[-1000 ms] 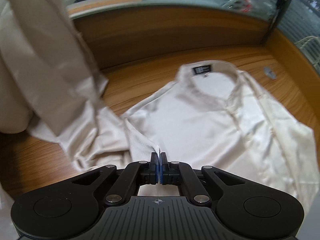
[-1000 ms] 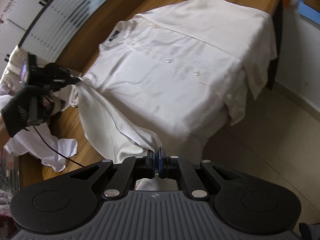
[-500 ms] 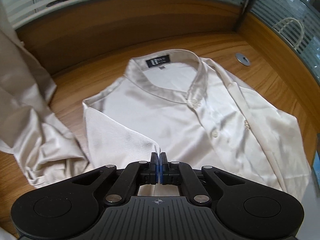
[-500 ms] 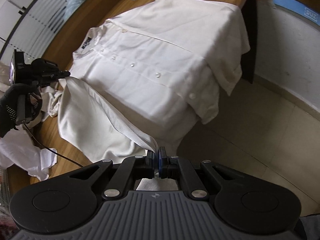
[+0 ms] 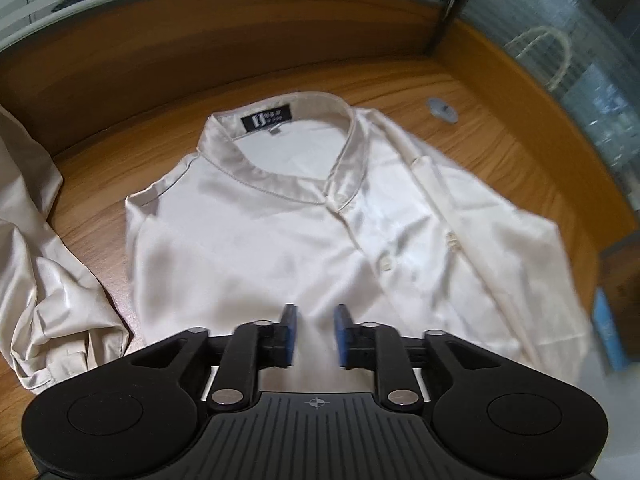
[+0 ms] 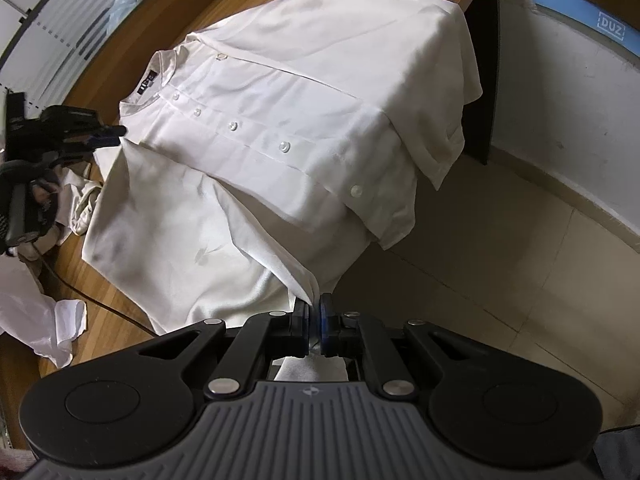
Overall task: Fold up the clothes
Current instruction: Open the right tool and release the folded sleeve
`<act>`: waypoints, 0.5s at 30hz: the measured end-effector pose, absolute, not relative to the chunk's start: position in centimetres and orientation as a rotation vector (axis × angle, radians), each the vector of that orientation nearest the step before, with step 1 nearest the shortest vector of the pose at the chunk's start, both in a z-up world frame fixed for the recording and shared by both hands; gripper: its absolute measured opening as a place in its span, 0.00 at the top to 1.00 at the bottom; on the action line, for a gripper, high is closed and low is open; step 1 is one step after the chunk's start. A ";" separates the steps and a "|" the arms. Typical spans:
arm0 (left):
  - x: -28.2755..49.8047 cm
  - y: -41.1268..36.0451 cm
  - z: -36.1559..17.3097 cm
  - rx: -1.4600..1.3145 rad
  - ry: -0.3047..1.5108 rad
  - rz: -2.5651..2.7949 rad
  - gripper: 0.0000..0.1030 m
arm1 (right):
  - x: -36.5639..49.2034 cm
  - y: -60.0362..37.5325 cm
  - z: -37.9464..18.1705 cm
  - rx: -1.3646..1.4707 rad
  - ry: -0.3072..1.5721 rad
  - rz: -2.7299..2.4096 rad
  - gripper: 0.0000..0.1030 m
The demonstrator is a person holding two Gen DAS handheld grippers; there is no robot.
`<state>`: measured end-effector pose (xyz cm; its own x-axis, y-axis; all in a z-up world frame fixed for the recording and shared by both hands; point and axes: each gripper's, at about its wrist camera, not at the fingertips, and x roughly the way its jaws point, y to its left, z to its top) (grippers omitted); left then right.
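A cream satin button shirt lies front up on the wooden table, collar with a black label at the far side. Its lower part hangs over the table's front edge in the right wrist view. My left gripper is open just above the shirt's left shoulder area, holding nothing; it also shows at the shirt's shoulder in the right wrist view. My right gripper is shut on the shirt's bottom hem corner, off the table edge above the floor.
A second cream garment lies crumpled at the table's left. A white cloth and a black cable lie near the front left. A round grommet sits at the far right. A blue box stands on the floor.
My left gripper has opened and let go of the shirt's sleeve fold, which now lies flat. My right gripper has drawn the hem further out.
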<state>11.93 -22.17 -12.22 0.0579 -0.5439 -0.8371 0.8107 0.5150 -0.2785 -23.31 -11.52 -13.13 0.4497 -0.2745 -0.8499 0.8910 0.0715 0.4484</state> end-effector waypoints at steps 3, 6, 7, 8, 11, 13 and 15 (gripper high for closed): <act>12.8 -20.4 -11.1 0.260 1.091 -1.079 0.71 | -23.6 -11.7 -13.3 1.183 0.669 -0.983 0.92; 14.4 -17.9 -10.5 0.237 1.084 -1.059 0.69 | -23.7 -11.9 -13.5 1.180 0.675 -0.981 0.92; 14.9 -17.0 -10.6 0.235 1.085 -1.048 0.69 | -23.6 -11.9 -13.5 1.178 0.677 -0.980 0.92; 15.3 -16.2 -10.7 0.233 1.087 -1.039 0.69 | -23.6 -12.0 -13.6 1.175 0.681 -0.980 0.92; 16.7 -14.1 -11.4 0.228 1.104 -0.998 0.69 | -23.4 -12.2 -13.6 1.167 0.694 -0.977 0.92; 17.5 -13.4 -12.0 0.219 1.114 -0.974 0.69 | -23.2 -12.5 -13.5 1.156 0.706 -0.973 0.92; 18.1 -13.1 -12.3 0.212 1.112 -0.962 0.69 | -22.9 -12.8 -13.4 1.137 0.723 -0.974 0.92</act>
